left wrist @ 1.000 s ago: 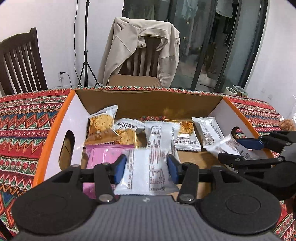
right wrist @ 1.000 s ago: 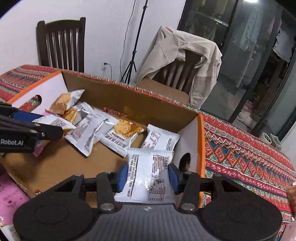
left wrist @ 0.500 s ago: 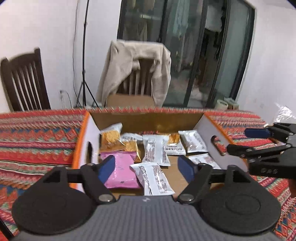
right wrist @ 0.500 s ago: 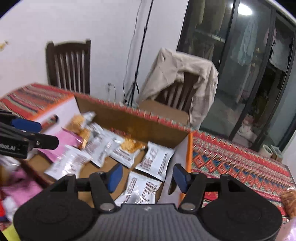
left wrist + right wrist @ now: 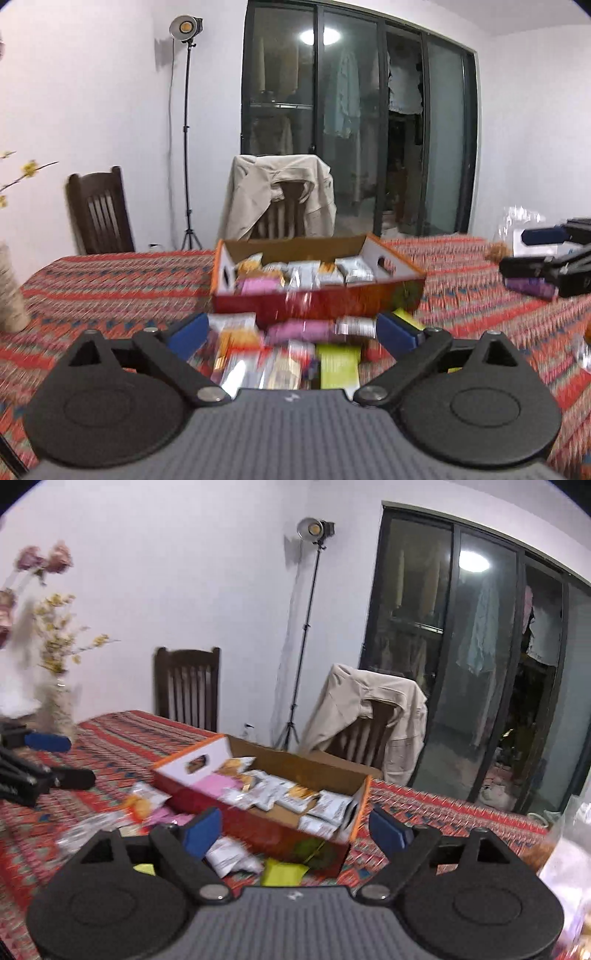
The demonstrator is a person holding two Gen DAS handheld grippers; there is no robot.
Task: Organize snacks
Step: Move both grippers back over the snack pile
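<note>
Left wrist view: left tongs (image 5: 291,328) spread wide, nothing between the pads, hovering above a blurred heap of loose snack packets (image 5: 288,354) on the patterned table (image 5: 110,280). Heap sits directly ahead and below, right between the two blue pads; cardboard box (image 5: 317,299) just beyond it, already part-filled with packets. Pink packet (image 5: 299,329) lies crosswise, long axis running left-right across the gap, so a straight drop would likely close on its ends rather than its narrow width; probably needs a wrist turn or a pick on a different packet. Yellow-green packet (image 5: 338,363) nearer the camera, long axis pointing roughly away toward the box, better lined up with the pads. Exact edges too smeared to confirm.

Right wrist view: right tongs (image 5: 295,829) also spread wide and empty, set over the box's near right corner. Loose white packet (image 5: 231,854) below and left of centre, just beside the left pad; yellow-green packet (image 5: 282,873) low near centre, touching the box's front wall or nearly, hard to tell. More loose packets further left, toward the left tongs.

Judgement: left tongs nearer the main heap, heap centred under it; right tongs offset to the heap's right edge. Next pick likely the left's, downward, then forward into the box.
</note>
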